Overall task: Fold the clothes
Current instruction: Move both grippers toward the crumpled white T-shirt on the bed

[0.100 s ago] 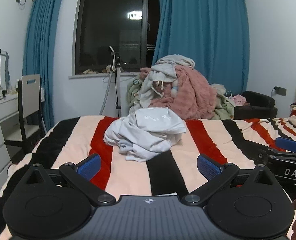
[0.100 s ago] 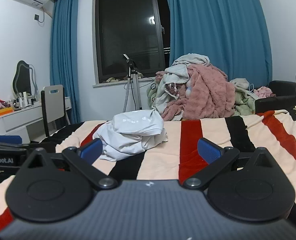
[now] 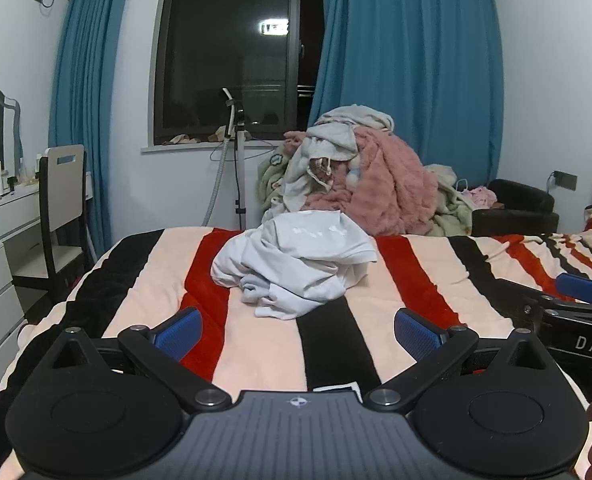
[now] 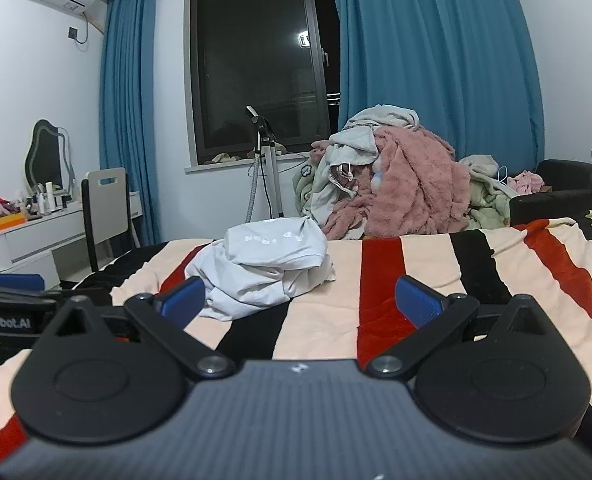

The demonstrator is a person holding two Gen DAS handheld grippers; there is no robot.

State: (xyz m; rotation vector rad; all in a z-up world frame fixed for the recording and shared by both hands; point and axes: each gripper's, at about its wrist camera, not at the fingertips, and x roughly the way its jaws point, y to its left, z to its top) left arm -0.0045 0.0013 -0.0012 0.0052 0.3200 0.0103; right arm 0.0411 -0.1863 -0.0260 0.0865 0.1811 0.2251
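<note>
White T-shirt (image 3: 296,264) lies crumpled mid-bed on the striped blanket (image 3: 416,292), ahead of both my grippers. Left gripper (image 3: 298,330) and right gripper (image 4: 300,300) hover with fingers spread wide, holding nothing, apart from the shirt.

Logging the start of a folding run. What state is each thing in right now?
white garment: crumpled heap on the bed, unfolded
left gripper: open, empty
right gripper: open, empty
striped blanket: spread flat
laundry pile: heaped behind the bed
curtains: partly drawn
</note>
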